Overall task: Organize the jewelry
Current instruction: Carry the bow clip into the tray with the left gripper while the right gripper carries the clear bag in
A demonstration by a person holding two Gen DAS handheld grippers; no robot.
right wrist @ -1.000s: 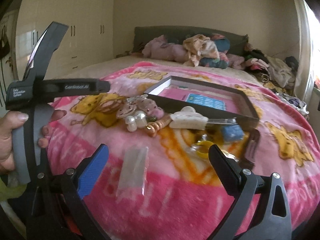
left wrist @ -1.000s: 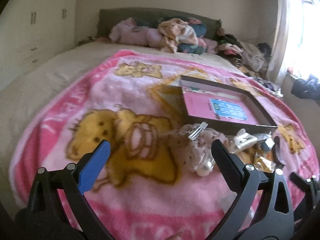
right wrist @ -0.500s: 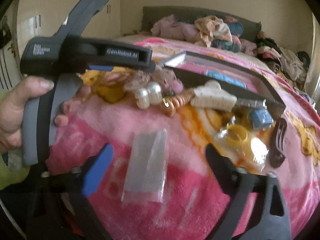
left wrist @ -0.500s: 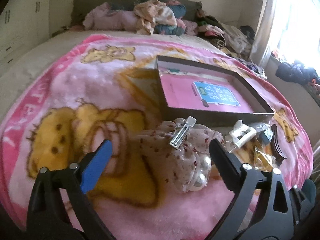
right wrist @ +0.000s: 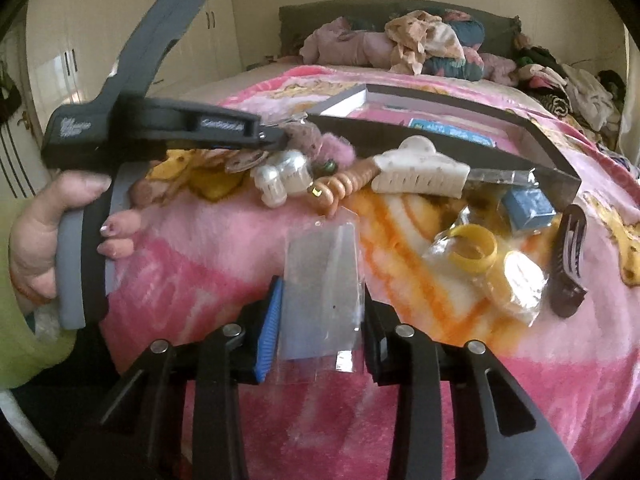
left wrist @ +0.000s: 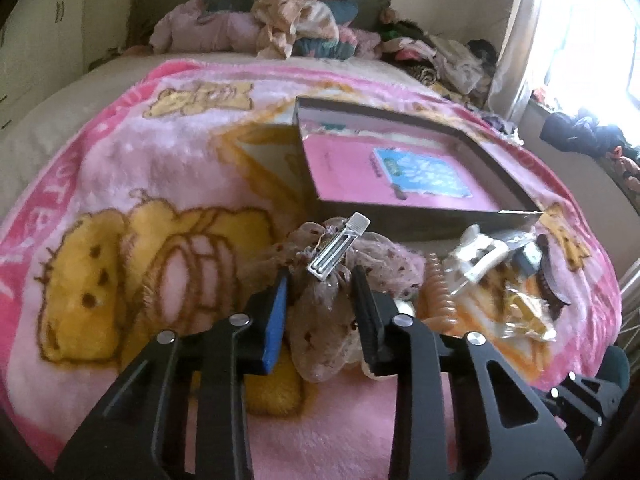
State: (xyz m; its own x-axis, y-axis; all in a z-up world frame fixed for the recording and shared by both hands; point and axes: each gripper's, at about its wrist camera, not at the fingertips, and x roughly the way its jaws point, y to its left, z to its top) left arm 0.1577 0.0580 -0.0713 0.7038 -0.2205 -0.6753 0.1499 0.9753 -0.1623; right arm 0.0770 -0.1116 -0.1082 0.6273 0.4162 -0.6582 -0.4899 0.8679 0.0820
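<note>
A speckled tulle hair bow [left wrist: 316, 332] with a silver metal clip [left wrist: 338, 250] lies on the pink blanket. My left gripper [left wrist: 320, 276] is closing its jaws on the bow, and the fabric fills the gap between the pads. In the right wrist view a hand holds the left gripper [right wrist: 280, 140] at the same bow. My right gripper [right wrist: 320, 284] is shut on a small clear plastic bag [right wrist: 322, 276]. An open dark box [left wrist: 420, 220] with a pink floor sits just beyond the pile.
Beside the bow lie pearl pieces [right wrist: 280, 180], an orange spiral hair tie [right wrist: 348, 184], a white claw clip [right wrist: 416, 176], a yellow ring in a bag [right wrist: 476, 252], a small blue box [right wrist: 528, 206] and a dark hair clip [right wrist: 568, 264]. Clothes [left wrist: 288, 28] are heaped at the headboard.
Both grippers came forward and down toward the pile. The left jaws closed around the hair bow and the right jaws closed around the clear bag.
</note>
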